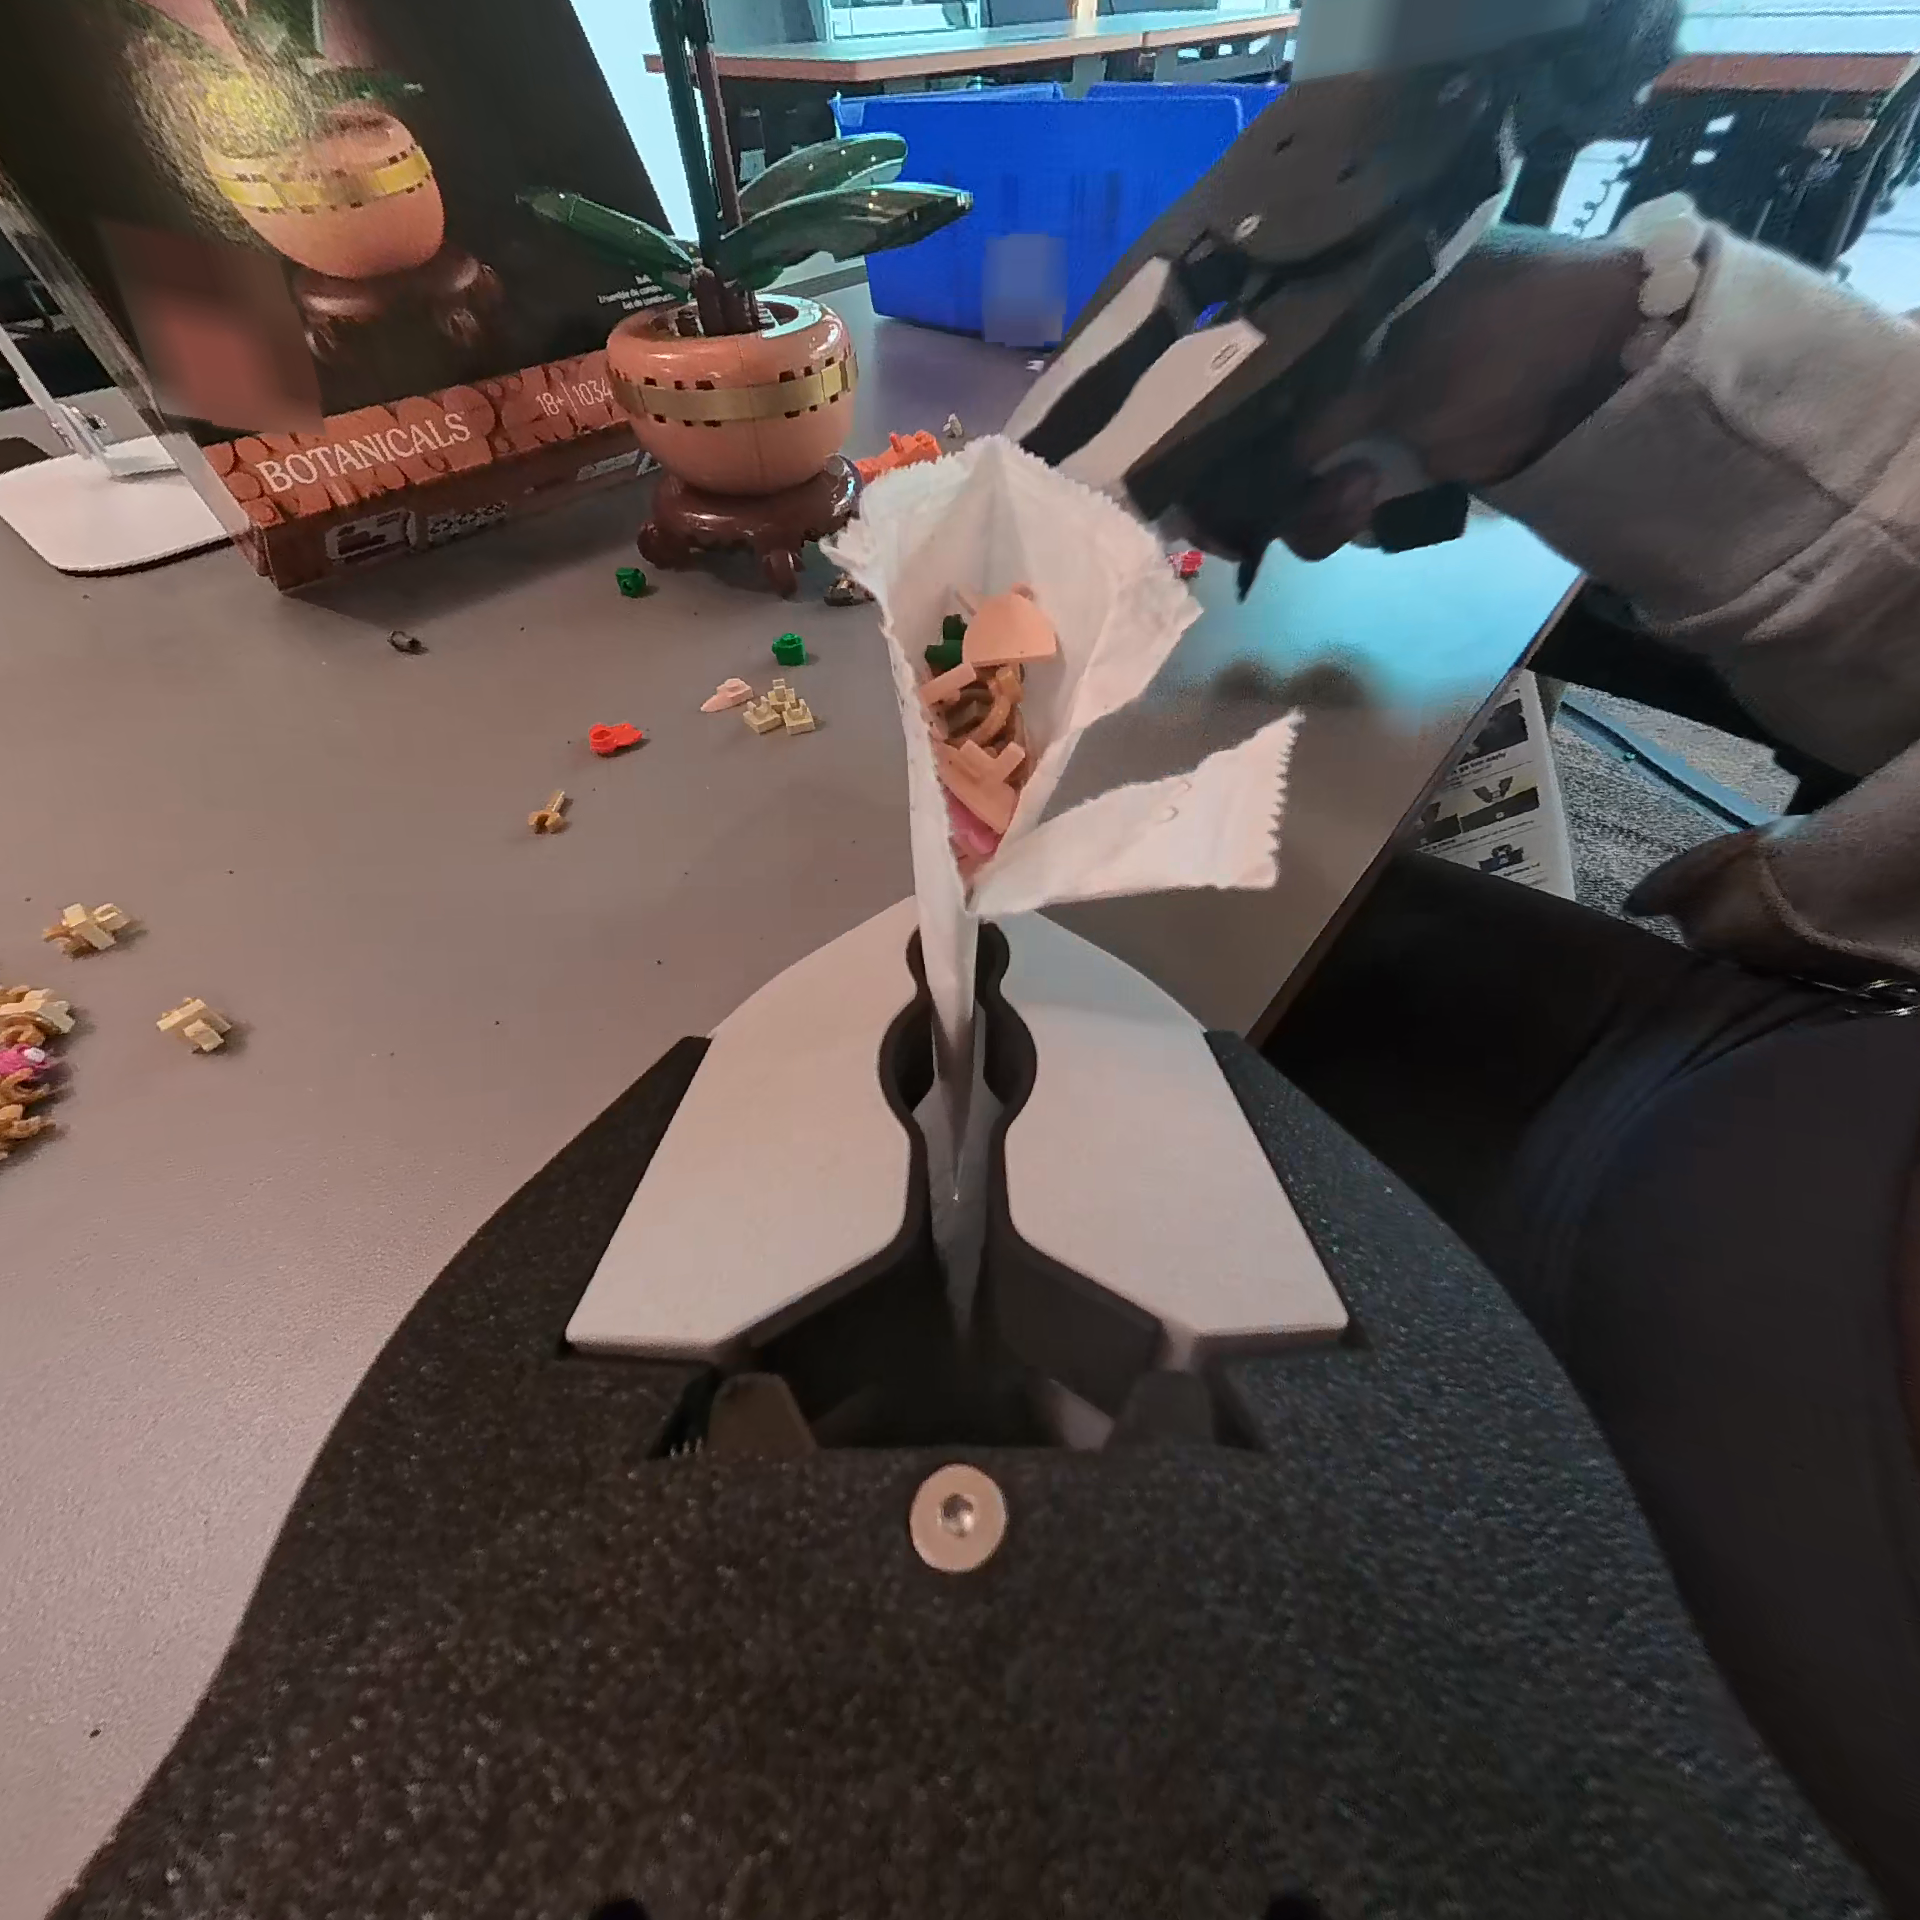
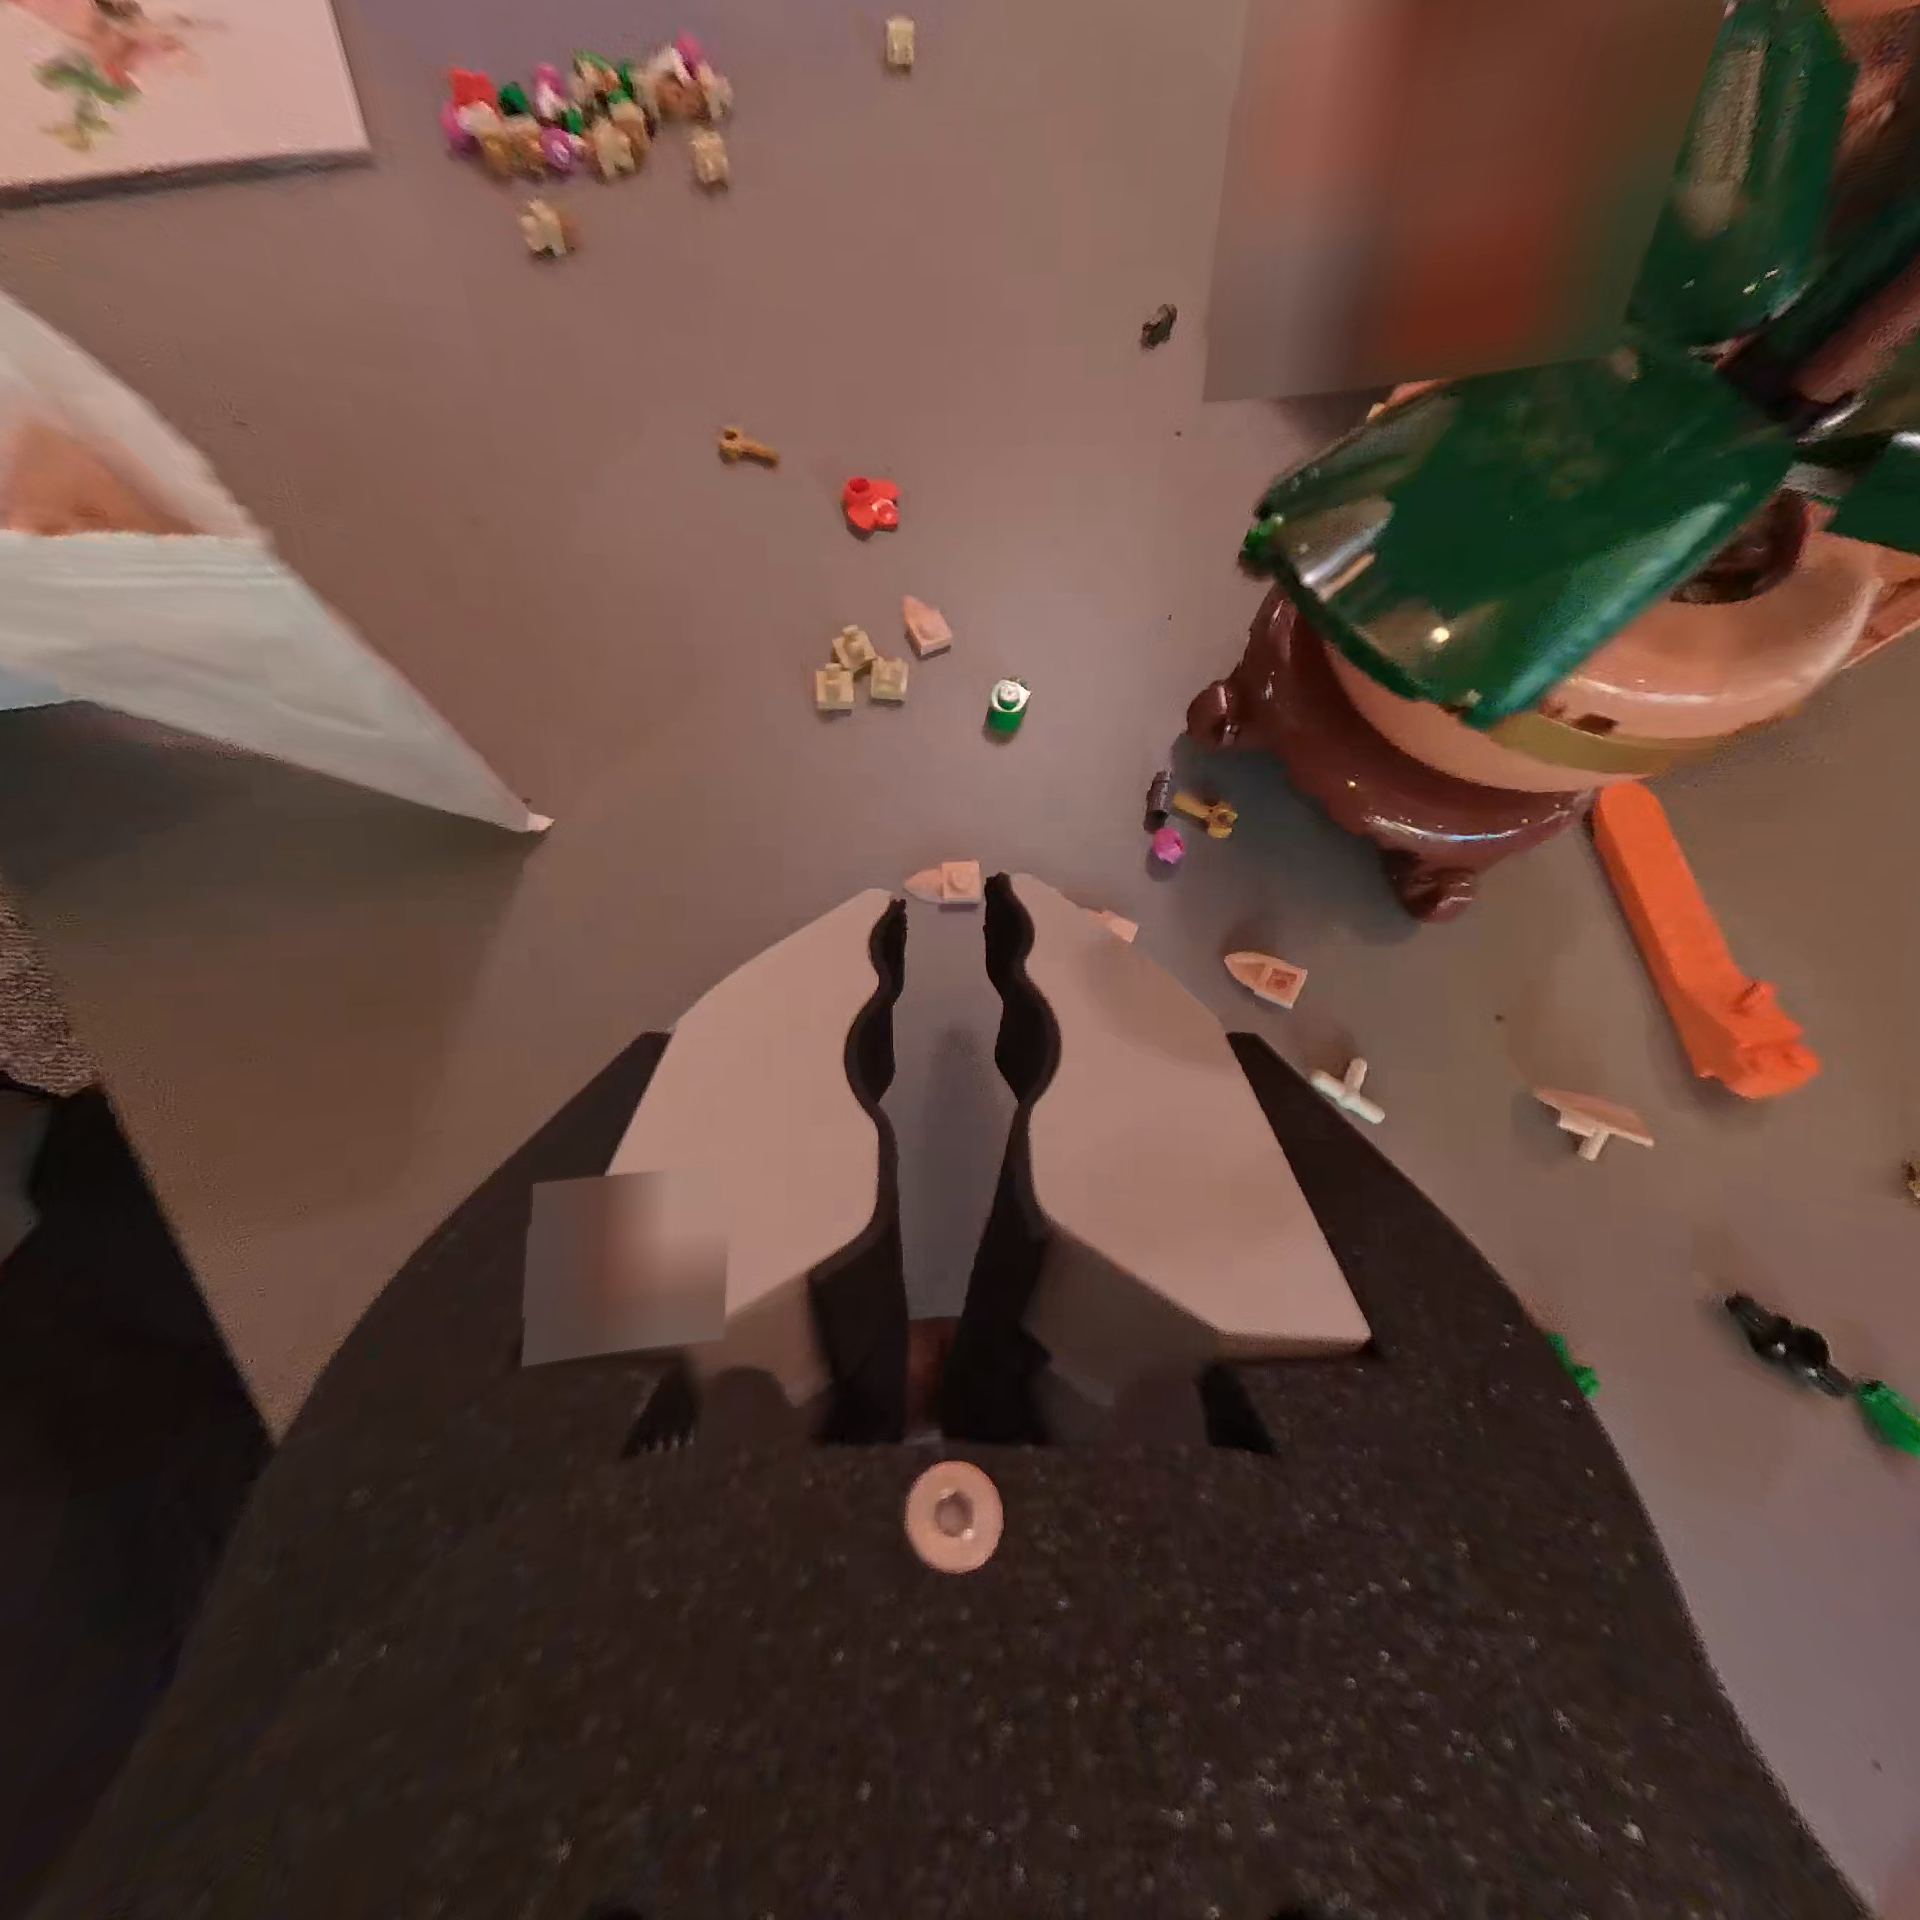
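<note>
White torn paper bag point(image 1: 1023, 665) of small tan and pink bricks is standing pinched between the closed left gripper point(image 1: 961, 940). The right gripper point(image 2: 943, 909), slightly parted and empty, is hovering over the grey table point(image 2: 644, 644), near a tan wedge brick point(image 2: 948, 883).

Office: desks point(image 1: 966, 52), monitor stand point(image 1: 94, 509)

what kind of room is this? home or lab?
Probably an office or lab workspace, not a home: a plain grey tabletop strewn with small toy bricks, long desks in rows behind, and blue plastic storage bins at the table's far edge.
</note>
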Tool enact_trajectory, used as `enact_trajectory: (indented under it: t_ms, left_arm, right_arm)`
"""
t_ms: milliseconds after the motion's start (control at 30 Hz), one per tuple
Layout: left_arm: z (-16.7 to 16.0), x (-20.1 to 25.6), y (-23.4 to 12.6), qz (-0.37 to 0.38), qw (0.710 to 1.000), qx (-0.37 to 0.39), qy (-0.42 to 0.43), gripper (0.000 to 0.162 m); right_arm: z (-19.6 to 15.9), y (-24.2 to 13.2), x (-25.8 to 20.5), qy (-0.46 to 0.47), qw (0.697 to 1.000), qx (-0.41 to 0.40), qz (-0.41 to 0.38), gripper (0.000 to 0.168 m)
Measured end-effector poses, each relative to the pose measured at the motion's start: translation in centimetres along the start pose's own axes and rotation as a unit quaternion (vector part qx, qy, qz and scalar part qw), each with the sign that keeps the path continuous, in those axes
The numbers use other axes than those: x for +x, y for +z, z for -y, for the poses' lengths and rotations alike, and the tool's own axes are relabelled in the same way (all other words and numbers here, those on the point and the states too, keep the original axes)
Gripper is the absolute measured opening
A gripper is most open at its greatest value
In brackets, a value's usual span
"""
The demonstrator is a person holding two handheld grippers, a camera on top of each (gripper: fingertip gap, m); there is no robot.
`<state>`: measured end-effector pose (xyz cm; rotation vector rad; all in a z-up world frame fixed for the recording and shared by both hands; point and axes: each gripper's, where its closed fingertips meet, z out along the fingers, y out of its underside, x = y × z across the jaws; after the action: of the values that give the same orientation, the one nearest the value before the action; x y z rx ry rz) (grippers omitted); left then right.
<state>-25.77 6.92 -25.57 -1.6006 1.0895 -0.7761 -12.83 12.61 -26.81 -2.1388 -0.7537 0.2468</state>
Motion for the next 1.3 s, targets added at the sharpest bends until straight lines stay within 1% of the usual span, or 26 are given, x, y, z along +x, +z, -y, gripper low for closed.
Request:
enact_trajectory:
  t_ms: [100,200,233,300,367,433,533,567,667,767,833,900,1033,1133,1200,1267,1300]
  left_arm:
    - [0.0,-0.1,0.0,-0.001,1.0,0.0,-0.001,0.004]
    - [0.0,-0.1,0.0,-0.004,1.0,0.001,-0.003,0.004]
    - [0.0,-0.1,0.0,-0.004,1.0,0.001,-0.003,0.004]
    - [0.0,0.0,0.0,-0.004,1.0,0.001,-0.003,0.004]
    - [0.0,0.0,0.0,-0.005,1.0,0.001,-0.005,0.004]
    - [0.1,0.0,0.1,-0.007,1.0,0.002,-0.007,0.004]
    - [0.0,0.0,0.1,-0.009,1.0,0.002,-0.006,0.004]
    - [0.0,0.0,0.1,-0.008,1.0,0.002,-0.005,0.004]
    - [0.0,0.0,0.1,-0.004,1.0,0.0,-0.001,0.004]
    - [0.0,-0.1,0.1,-0.005,1.0,0.001,-0.005,0.004]
    - [0.0,-0.1,0.1,-0.006,1.0,0.001,-0.005,0.004]
    - [0.0,0.0,0.1,-0.006,1.0,0.001,-0.003,0.004]
    - [0.0,0.0,0.1,-0.006,1.0,0.001,-0.004,0.004]
    - [0.0,-0.1,0.1,-0.005,1.0,0.001,-0.005,0.004]
    - [0.0,-0.1,0.1,-0.005,1.0,0.001,-0.004,0.004]
    - [0.0,0.0,0.1,-0.005,1.0,0.001,-0.004,0.004]
    - [0.0,0.0,0.2,-0.005,1.0,0.0,-0.003,0.004]
  right_arm:
    - [-0.5,1.6,0.1,-0.005,1.0,-0.028,0.009,0.014]
    - [-0.7,2.3,0.3,-0.003,0.999,-0.037,0.019,0.016]
    - [-0.8,2.3,0.3,0.007,0.999,-0.043,0.025,0.016]
    - [-1.3,1.7,-0.5,0.041,0.996,-0.068,0.047,0.009]
    - [-1.9,0.7,-2.1,0.044,0.992,-0.09,0.071,0.012]
    - [-1.7,-0.1,-2.3,0.009,0.995,-0.07,0.067,0.017]
    - [-0.4,-0.3,-0.8,-0.056,0.997,-0.011,0.045,0.018]
    - [-0.3,0.1,0.1,-0.05,0.998,-0.009,0.03,0.016]
    - [-0.7,1.1,-0.6,-0.004,0.997,-0.028,0.071,0.015]
    - [-0.9,1.7,-0.5,-0.016,0.998,-0.032,0.056,0.015]
    - [-1.0,2.0,-1.0,0.008,0.996,-0.036,0.077,0.009]
    - [-1.0,2.0,-1.1,0.038,0.995,-0.035,0.087,0.007]
    - [-1.0,1.9,-1.2,0.032,0.996,-0.029,0.084,0.006]
    - [0.7,0.6,-2.3,0.04,0.994,0.019,0.097,0.006]
    - [3.4,-1.6,-3.6,0.044,0.989,0.078,0.12,0.006]
    - [6.4,-4.0,-6.2,0.03,0.976,0.14,0.165,0.006]
    - [7.5,-4.8,-7.6,0.016,0.971,0.155,0.184,0.006]
